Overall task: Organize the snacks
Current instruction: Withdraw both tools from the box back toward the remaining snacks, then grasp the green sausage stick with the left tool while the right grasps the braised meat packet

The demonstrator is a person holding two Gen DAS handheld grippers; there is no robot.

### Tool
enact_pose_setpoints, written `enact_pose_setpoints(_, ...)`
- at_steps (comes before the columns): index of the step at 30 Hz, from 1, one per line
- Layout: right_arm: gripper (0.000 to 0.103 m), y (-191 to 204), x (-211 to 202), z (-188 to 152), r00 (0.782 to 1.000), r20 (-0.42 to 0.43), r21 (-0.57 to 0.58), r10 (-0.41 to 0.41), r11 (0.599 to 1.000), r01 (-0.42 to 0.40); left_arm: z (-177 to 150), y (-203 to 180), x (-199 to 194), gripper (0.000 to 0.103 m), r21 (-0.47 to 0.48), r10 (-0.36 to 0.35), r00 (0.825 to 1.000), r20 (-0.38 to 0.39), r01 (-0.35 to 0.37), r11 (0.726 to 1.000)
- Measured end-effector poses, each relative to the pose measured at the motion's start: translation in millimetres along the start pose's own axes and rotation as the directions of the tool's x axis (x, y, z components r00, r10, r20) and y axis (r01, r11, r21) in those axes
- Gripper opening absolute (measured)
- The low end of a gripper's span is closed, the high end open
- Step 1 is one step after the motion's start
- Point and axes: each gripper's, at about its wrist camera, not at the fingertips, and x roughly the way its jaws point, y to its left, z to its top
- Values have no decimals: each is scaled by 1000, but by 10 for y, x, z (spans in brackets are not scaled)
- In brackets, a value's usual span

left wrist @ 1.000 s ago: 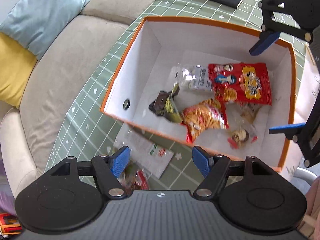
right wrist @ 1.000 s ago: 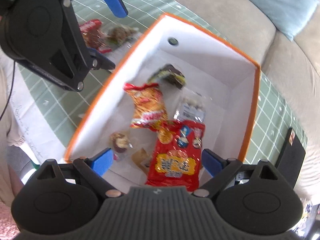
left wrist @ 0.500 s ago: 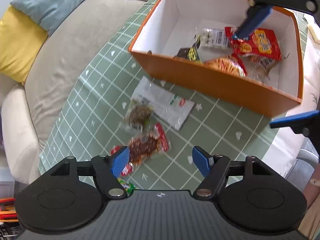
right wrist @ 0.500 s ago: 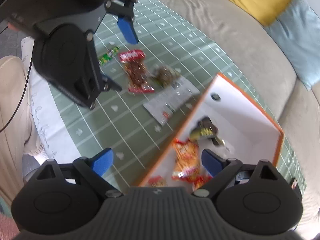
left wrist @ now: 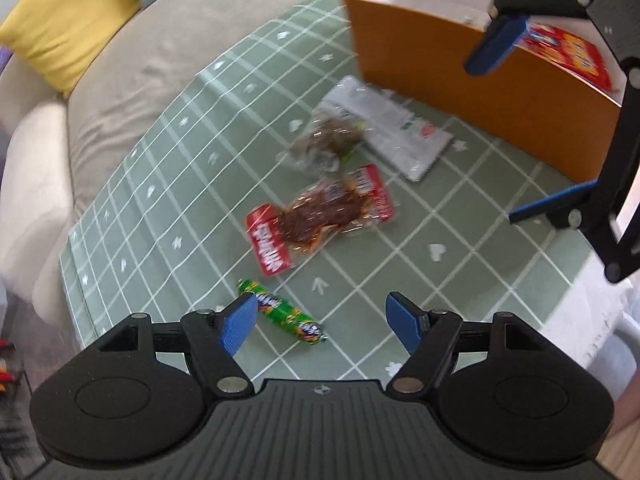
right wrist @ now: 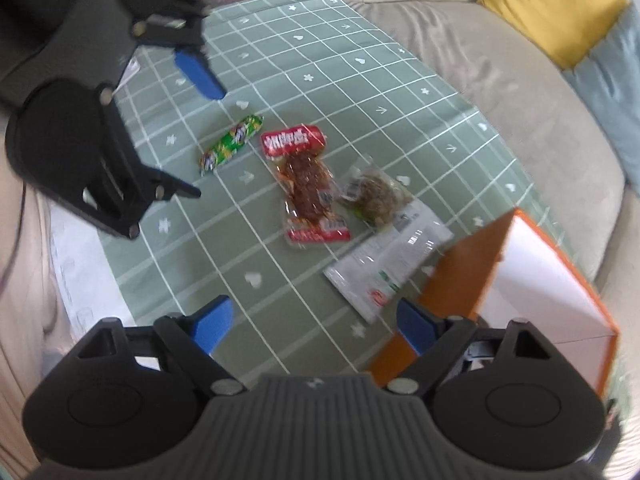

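Green checked cloth [left wrist: 400, 248] with small white marks covers the table, and a beige sofa [left wrist: 160, 60] with a yellow cushion [left wrist: 68, 20] and a pale blue cushion [right wrist: 616, 100] stands behind it. On the cloth sits an orange box [left wrist: 480, 92] with white inner walls; from the left wrist view, a red snack bag [left wrist: 568, 54] shows over its rim, the rest of its contents hidden. Four snacks lie outside on the cloth. A white flat packet [left wrist: 392, 128] with a red and green print is just beside the box wall. A clear pouch of dark brownish food [left wrist: 324, 144] touches that packet's edge. Next comes a red-ended clear pack of reddish-brown meat [left wrist: 320, 216], then a green candy roll [left wrist: 284, 312] near the left gripper [left wrist: 320, 316]. Both grippers hang above the cloth, spread wide and holding nothing; the right gripper [right wrist: 312, 324] hovers near the box's corner.
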Motion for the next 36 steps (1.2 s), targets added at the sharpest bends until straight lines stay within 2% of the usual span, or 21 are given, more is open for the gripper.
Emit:
enact_pose_setpoints(3,80,-12,161,126,1000,5,50,13,999,-13,-68,187,103,86,-107,-8,1000,-3,8,994)
enact_pose_setpoints(8,77,-40,493,304,1000,-13,111,27,993,-26,-133,458,299,86,-291,-39,999,-28,29,956)
enact_pose_setpoints(11,73,-25,667,390,999,-25,109,36,994,-33,-183,537,412,84,-348,-52,998,-40,35,937)
enact_pose_setpoints(17,72,13,912,552,1000,-20,73,22,997,-20,-245,627,596,79,-431,-72,997,-42,47,901)
enact_pose_setpoints(21,69,60,1039,639,1000,-20,31,12,999,-12,-275,683,689,76,-459,-94,994,-52,60,887)
enact_pose_setpoints(29,65,85,1274,724,999,-37,7,-4,1000,4,-289,701,781,61,-451,-112,992,-65,71,890)
enact_pose_setpoints(32,64,60,1331,724,999,-35,25,2,1000,-1,-300,715,801,49,-465,-141,988,-57,99,880)
enact_pose_setpoints(34,60,27,1338,723,999,-36,55,24,998,-21,-305,701,819,35,-465,-155,986,-62,109,879)
enact_pose_setpoints(36,47,-3,1330,720,998,-44,86,37,996,-33,-303,677,826,30,-459,-157,985,-67,109,882)
